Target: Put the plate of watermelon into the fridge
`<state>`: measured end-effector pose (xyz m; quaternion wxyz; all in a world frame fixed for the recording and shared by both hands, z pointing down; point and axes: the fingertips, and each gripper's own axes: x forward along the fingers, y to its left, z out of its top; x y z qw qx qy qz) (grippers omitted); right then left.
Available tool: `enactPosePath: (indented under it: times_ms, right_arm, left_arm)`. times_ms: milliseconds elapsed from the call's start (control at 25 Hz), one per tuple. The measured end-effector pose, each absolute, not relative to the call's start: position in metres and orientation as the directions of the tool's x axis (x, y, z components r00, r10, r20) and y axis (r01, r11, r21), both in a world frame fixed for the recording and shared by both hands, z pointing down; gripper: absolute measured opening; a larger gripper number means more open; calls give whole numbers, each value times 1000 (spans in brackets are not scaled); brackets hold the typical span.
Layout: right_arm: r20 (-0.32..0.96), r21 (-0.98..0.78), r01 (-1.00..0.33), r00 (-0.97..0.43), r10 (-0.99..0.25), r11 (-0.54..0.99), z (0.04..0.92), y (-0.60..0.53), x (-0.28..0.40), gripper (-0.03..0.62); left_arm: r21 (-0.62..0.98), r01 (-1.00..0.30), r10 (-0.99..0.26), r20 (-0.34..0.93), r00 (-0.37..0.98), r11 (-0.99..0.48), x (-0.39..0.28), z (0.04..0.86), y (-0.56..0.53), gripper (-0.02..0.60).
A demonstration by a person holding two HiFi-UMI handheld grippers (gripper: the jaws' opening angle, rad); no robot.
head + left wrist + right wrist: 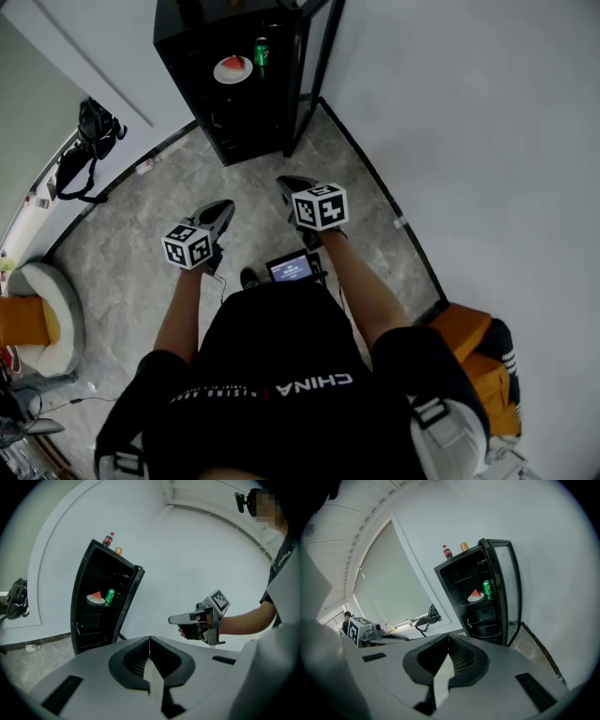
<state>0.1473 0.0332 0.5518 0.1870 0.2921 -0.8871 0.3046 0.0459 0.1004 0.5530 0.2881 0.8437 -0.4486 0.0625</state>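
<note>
plate of watermelon (232, 68): on a middle shelf inside the fridge (183, 66), sitting flat, red slice on top. Put-away part of the task looks done already, imo.
green can (262, 52): upright just beside the plate, same shelf, on the door side. Prob why the plate sits off to the other side, shelf shared.
fridge door (508, 597): glass, swung open to the right. Guessing open for access; shutting it prob the only thing left, if anything.
left gripper (150, 644): jaws pressed together, nothing between them. Makes sense w/ no load to carry. Held low in front of the body, well apart from the fridge.
right gripper (448, 641): same deal, closed on nothing, pointing roughly toward the open fridge from well back.
top of fridge: cola-type bottle (447, 552) w/ red label + a tan can (464, 546), both upright. Just stored up there, not part of the job afaict.
bag (89, 141): black, hanging on the wall off to the left, out of the way.
writing, shirt (309, 382): "CHINA" in white on black, upside down from the head view; smaller line next to it too tiny to read.
writing, cans + bottle: no brand legible, way too small.
small screen (291, 268): at the waist, lit, text unreadable.
marker cubes (320, 206): b/w square patterns only, no words.
</note>
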Motion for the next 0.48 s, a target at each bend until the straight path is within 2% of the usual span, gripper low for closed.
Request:
enactPosePath:
  times_ms: [160,480]
  right_arm:
    - [500,-432,-625,-766,-404,650,547,26,149,17]
    - [488,-467,-603,-785,-380,646,548,29,151,17]
  left_arm:
    - [420,-810,-725,389,568,-409,42,557,99,12]
    - [467,-798,-757,339,559,-380,40,551,97,12]
